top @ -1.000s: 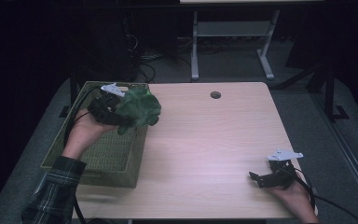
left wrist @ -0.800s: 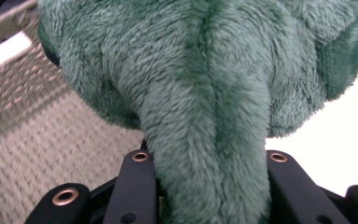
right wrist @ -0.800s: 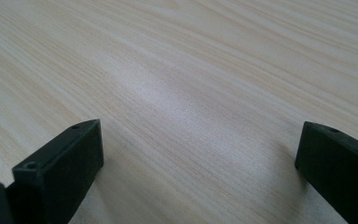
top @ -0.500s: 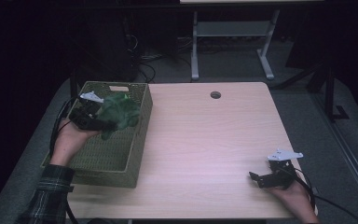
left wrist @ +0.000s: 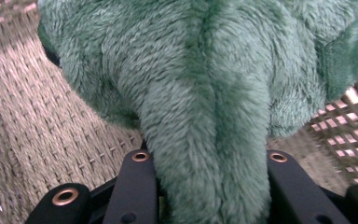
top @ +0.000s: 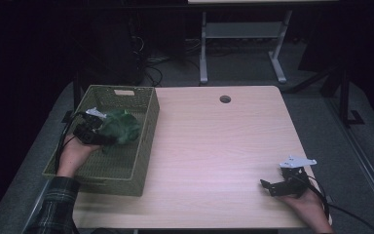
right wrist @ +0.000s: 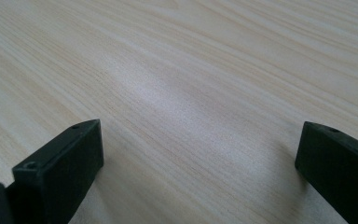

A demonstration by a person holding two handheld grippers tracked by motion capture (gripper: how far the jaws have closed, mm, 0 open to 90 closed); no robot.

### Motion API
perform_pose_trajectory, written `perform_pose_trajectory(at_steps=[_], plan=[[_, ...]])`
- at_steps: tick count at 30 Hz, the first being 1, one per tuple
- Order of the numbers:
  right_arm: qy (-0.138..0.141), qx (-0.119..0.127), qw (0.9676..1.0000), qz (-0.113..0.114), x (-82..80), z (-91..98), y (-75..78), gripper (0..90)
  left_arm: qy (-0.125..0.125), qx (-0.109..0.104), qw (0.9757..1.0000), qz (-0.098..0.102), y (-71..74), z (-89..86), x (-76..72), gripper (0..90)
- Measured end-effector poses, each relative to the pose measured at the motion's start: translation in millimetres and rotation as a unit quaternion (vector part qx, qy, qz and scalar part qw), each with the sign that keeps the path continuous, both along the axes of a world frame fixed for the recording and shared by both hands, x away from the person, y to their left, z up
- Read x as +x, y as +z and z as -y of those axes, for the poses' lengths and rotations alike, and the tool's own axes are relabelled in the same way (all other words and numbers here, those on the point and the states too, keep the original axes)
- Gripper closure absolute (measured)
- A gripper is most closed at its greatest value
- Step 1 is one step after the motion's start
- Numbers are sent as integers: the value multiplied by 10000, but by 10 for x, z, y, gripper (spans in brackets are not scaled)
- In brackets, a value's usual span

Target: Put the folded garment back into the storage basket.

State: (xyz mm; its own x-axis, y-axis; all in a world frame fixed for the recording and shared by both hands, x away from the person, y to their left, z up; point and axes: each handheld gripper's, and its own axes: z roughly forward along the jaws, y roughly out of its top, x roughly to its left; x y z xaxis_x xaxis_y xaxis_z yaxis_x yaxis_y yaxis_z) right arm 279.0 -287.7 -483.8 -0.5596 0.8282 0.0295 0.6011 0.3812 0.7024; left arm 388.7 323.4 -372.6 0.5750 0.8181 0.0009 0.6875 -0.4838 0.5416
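Nearest the person, at the right near corner of the tabletop (top: 214, 146), the right claw (top: 268, 185) sits low over the bare wood in the person's right hand (top: 308, 204). Its jaws are spread wide with nothing between them, so it's released; the right gripper view has plain light wood grain between the two black jaws.

Over on the left, the woven green basket (top: 139, 157) sits on the left edge of the tabletop, running from near to far. The left hand (top: 72, 151) reaches in over the basket's left wall, and the left claw (top: 101, 138) is clenched on the green plush toy (top: 121, 127). In the left gripper view the plush toy (left wrist: 205, 116) is pinched between the two jaws, fuzzy fabric bulging out past them, with the basket's woven inside just behind and below it. So the toy is inside the basket's outline, around the middle-far part; can't tell if it's touching the bottom.

Farther out, a small round hole (top: 225, 99) sits near the far edge of the tabletop.
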Motion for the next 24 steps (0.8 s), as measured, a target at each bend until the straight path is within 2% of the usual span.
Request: perform_pose_trajectory(at_steps=[8, 11, 15, 19, 22, 24], plan=[[-3, 0, 10000, -2, 0, -1, 0, 6, 55, 103, 9996, -238, -205, -10, 33, 679], [-2, 0, 10000, -2, 0, 0, 0, 6, 44, 67, 9994, -339, -278, -8, 46, 670], [-3, -1, 10000, -3, 0, -1, 0, 6, 7, 164, 9986, -505, -317, 3, 56, 641], [-2, 0, 10000, -2, 0, -1, 0, 6, 59, 102, 9985, -543, -343, -10, 57, 558], [-2, 0, 10000, -2, -1, -1, 0, 6, 78, 138, 9984, -541, -360, -16, 52, 487], [-3, 0, 10000, -3, -1, -1, 0, 6, 108, 68, 9985, -531, -370, -26, 45, 445]])
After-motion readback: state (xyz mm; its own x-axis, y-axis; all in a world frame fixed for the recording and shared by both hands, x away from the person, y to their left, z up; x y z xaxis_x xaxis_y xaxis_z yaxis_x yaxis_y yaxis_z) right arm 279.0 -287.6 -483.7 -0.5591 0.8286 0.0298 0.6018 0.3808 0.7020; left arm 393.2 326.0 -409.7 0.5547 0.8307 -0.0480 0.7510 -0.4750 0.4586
